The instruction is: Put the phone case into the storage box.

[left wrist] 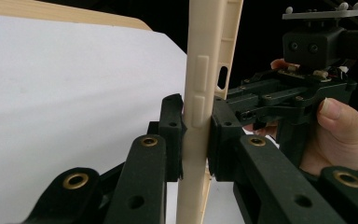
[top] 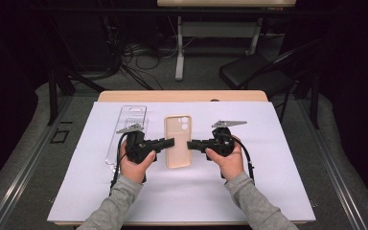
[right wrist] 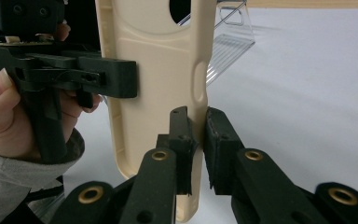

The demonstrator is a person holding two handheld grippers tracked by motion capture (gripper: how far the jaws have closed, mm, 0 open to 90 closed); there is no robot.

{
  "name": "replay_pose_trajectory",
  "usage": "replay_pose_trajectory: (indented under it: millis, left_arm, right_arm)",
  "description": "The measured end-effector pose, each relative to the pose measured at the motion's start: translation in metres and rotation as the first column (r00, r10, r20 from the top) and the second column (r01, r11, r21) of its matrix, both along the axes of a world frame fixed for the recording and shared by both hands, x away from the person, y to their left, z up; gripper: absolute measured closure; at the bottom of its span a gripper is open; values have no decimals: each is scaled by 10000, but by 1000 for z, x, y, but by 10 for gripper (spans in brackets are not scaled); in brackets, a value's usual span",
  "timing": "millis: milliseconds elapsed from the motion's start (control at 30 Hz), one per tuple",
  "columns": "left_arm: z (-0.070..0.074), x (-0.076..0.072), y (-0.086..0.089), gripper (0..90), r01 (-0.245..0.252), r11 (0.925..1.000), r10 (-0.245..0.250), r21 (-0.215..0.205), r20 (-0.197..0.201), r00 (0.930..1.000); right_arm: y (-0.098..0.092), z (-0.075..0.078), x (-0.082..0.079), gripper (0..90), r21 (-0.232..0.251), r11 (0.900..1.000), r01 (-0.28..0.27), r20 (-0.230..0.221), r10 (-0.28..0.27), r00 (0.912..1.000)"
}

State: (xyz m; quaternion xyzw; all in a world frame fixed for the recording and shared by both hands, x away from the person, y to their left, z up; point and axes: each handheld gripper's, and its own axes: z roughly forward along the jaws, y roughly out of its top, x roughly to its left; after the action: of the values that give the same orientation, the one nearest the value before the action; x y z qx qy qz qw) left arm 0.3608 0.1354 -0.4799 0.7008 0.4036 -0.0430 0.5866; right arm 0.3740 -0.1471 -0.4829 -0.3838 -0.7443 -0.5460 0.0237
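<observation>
A beige phone case [top: 178, 140] is held between both grippers over the white sheet [top: 100, 191], camera cut-out toward the far side. My left gripper [top: 171, 142] is shut on the case's left edge; in the left gripper view its pads clamp the thin side wall of the case [left wrist: 196, 116] near the button bumps. My right gripper [top: 190, 143] is shut on the opposite edge; in the right gripper view its jaws pinch the rim of the case [right wrist: 168, 93] just below a side slot. Each gripper also shows in the other's view, gripped by a hand.
A clear plastic package tray [top: 127, 129] lies on the sheet left of the case, behind the left hand. The wooden table edge [top: 182, 96] runs along the far side. A black chair [top: 258, 72] and desk legs stand on the floor beyond.
</observation>
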Motion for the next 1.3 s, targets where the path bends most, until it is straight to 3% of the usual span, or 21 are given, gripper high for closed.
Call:
replay_pose_trajectory:
  millis: [300,700,800,1000,1167,1300]
  left_arm:
    - [-1,1,-2,717,110,9999,-111,-62,-118,9999]
    - [-4,6,-5,574,161,9994,-155,306,-196,9997]
    - [-5,6,-7,568,107,9975,-104,703,-45,9999]
    - [-5,4,-9,554,20,9963,-48,855,325,9995]
    - [-4,4,-9,507,-342,9928,236,1152,926,9954]
    - [-2,4,-8,469,-461,9918,347,1194,959,9948]
  right_arm:
    - [0,1,-1,826,20,10000,30,147,-30,9999]
    - [-5,3,-1,826,-164,9990,415,341,-409,9986]
    - [-5,3,-1,825,-263,9986,464,395,-453,9982]
    - [-6,3,-1,826,-368,9975,599,487,-581,9971]
    - [-7,3,0,825,-396,9970,666,569,-643,9963]
    - [-9,4,0,825,-452,9960,769,622,-740,9953]
